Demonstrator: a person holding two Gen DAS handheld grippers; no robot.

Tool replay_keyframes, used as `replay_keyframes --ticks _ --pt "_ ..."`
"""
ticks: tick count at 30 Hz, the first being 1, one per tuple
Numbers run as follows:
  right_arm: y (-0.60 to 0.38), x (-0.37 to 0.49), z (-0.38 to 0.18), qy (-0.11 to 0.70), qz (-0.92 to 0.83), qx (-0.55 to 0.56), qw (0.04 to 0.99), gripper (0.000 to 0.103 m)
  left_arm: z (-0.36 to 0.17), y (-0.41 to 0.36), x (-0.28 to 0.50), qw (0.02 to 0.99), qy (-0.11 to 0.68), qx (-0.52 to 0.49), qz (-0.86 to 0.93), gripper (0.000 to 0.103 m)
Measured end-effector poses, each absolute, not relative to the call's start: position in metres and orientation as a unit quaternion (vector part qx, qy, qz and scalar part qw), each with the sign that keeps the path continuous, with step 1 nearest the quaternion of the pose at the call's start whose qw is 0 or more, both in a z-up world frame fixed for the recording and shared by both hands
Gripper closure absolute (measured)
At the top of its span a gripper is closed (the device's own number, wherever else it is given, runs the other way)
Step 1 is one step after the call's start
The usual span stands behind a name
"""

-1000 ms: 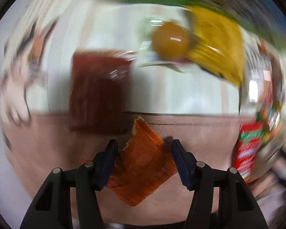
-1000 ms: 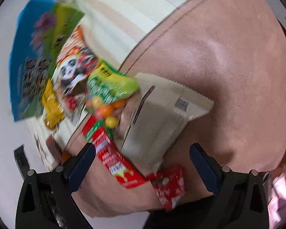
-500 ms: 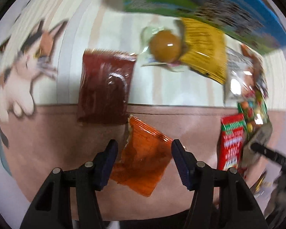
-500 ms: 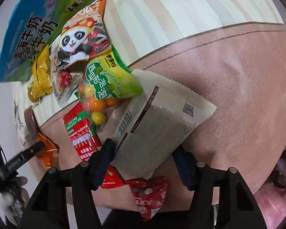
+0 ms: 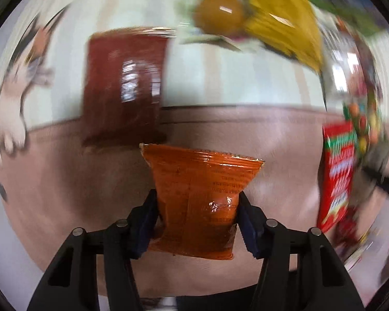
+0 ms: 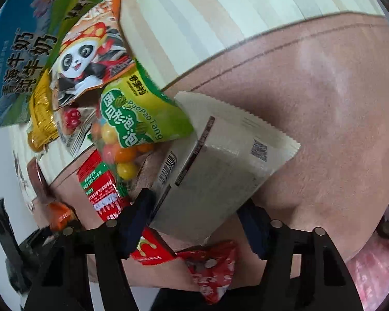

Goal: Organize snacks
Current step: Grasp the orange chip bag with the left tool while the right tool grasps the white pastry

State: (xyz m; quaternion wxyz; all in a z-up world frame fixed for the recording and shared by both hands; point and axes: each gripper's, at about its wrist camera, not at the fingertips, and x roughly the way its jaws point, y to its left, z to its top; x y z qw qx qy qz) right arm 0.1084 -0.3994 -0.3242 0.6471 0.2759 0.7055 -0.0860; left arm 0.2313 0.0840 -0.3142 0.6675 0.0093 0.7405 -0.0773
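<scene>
Both tools went from straddling to gripping in the last second. Left tool (image 5: 198, 208): earlier its pads stood either side of the orange packet (image 5: 201, 199), which lay skewed on the bench; now they are clamped on the packet's lower sides, the jaws closing a touch further, and the packet faces the camera squarely, probably lifted off the pinkish-brown mat (image 5: 64, 181).

Right tool (image 6: 194, 213): was wide open, now pinched on the lower end of the beige pouch (image 6: 220, 168), whose far end lies under the green candy bag (image 6: 145, 119).

So two snacks are in hand, ready to move; the rest are still piled toward the mat's striped-cloth edge.

Readable: "PaoPaoTang" plus Chinese characters on the green bag; "牛奶" on the blue carton (image 6: 18, 59); barcode and QR code on the pouch. Panda bag (image 6: 88, 57) text too small to read.
</scene>
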Motion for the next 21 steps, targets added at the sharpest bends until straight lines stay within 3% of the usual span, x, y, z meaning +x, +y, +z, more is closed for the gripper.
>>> replay_keyframes --ticks 4,8,9,11,15,17,19,21 --pt "-0.394 0.11 -0.309 0.715 -0.068 0.182 0.672 0.041 -0.317 0.101 0.232 0.664 0.744 -0.062 -0.048 0.048" --pt "-0.379 0.116 -0.301 0.725 -0.067 0.053 0.684 0.039 -0.321 0.112 0.225 0.661 0.746 -0.076 -0.036 0.048" --pt "-0.382 0.117 -0.301 0.721 -0.072 0.065 0.686 0.037 -0.321 0.11 0.224 0.661 0.746 -0.07 -0.036 0.048" --pt "-0.39 0.118 -0.303 0.715 -0.079 0.115 0.686 0.019 -0.324 0.116 0.223 0.66 0.748 -0.064 -0.037 0.048" --pt "-0.427 0.11 -0.319 0.685 -0.11 0.276 0.665 0.018 -0.333 0.094 0.225 0.66 0.748 -0.053 -0.038 0.048" --pt "-0.437 0.109 -0.324 0.675 -0.118 0.304 0.662 0.024 -0.333 0.086 0.231 0.661 0.748 -0.041 -0.039 0.048" --pt "-0.438 0.111 -0.326 0.689 -0.124 0.268 0.662 0.04 -0.35 0.065 0.233 0.663 0.747 -0.033 -0.038 0.047" --pt "-0.433 0.111 -0.321 0.696 -0.096 0.225 0.675 0.041 -0.351 0.058 0.231 0.664 0.747 -0.019 -0.04 0.046"
